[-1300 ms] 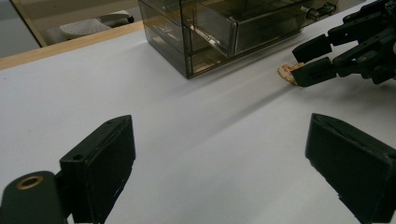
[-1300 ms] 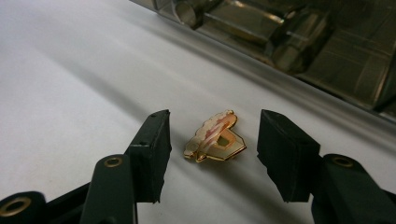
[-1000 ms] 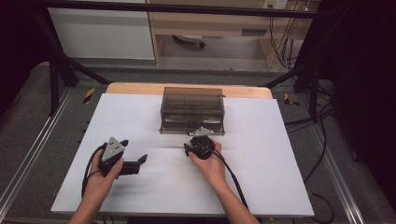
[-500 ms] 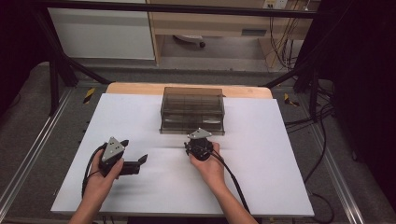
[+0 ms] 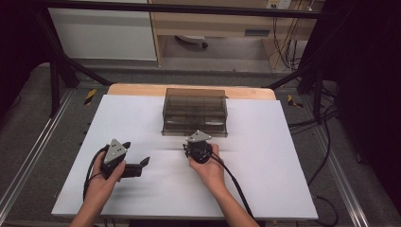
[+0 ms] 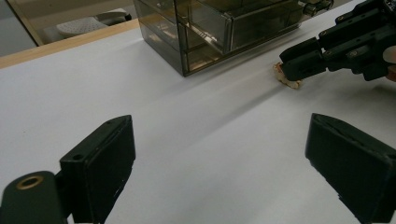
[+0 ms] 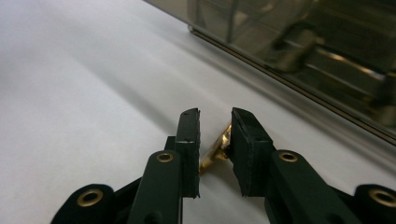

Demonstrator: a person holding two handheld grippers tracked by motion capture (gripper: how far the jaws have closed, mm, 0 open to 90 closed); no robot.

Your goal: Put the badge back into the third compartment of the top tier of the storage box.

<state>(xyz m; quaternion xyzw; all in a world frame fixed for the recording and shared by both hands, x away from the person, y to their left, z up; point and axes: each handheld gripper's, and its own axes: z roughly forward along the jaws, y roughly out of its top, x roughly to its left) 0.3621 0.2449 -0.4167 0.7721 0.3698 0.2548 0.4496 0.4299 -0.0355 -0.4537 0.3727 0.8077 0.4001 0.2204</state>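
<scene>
We have the right gripper (image 7: 215, 128) clamped on a small gold piece (image 7: 215, 149) at lower centre, lifting it toward the drawer box (image 5: 195, 111) (left gripper (image 6: 219, 158) gapes idle)

Premises read as a lab or test bench set up for recording, not a home. A white table (image 5: 265, 179) with a wooden edge at the far side stands inside a frame of black bars (image 5: 189, 8) and metal rails (image 5: 347, 189). Loose bundles of cables (image 5: 288, 42) hang at the far wall and run over the grey floor (image 5: 28, 127) to the right of the table. Yellow-and-black tape marks (image 5: 90, 96) sit at the table's far corners. Behind stand plain light cabinets (image 5: 104, 33) and a wooden shelf unit (image 5: 213, 23). A smoky clear drawer box (image 5: 195, 111) stands on the table
</scene>
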